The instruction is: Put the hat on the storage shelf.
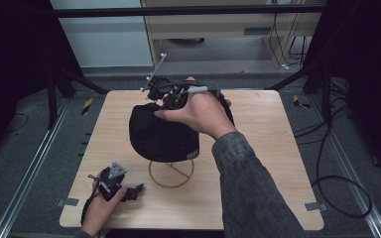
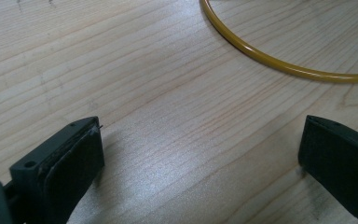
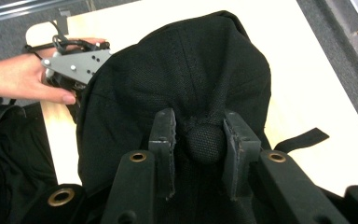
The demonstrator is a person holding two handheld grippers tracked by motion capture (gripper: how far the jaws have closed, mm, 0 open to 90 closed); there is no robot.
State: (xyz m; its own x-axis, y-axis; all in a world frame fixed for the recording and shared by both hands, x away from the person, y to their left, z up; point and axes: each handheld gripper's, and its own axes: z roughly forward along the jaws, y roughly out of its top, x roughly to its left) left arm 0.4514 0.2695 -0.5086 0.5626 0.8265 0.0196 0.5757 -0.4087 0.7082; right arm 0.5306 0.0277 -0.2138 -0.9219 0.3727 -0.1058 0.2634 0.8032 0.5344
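A black cap [image 1: 163, 131] sits on a yellow wire stand [image 1: 171, 174] in the middle of the wooden table [image 1: 268, 148]. My right gripper [image 1: 167, 101] reaches over the cap's far side. In the right gripper view the gripper [image 3: 198, 123] is shut on the cap's top button [image 3: 206, 142], with the dark crown [image 3: 186, 79] bulging beyond the jaws. My left gripper [image 1: 138, 189] rests low at the table's front left, its jaws wide open over bare wood [image 2: 200, 135]. The stand's yellow ring [image 2: 270, 58] curves just ahead of it.
A black strap [image 3: 303, 138] from the cap lies on the table beside it. Dark frame poles [image 1: 54, 94] stand at the back corners. Cables [image 1: 337, 188] loop on the floor to the right of the table.
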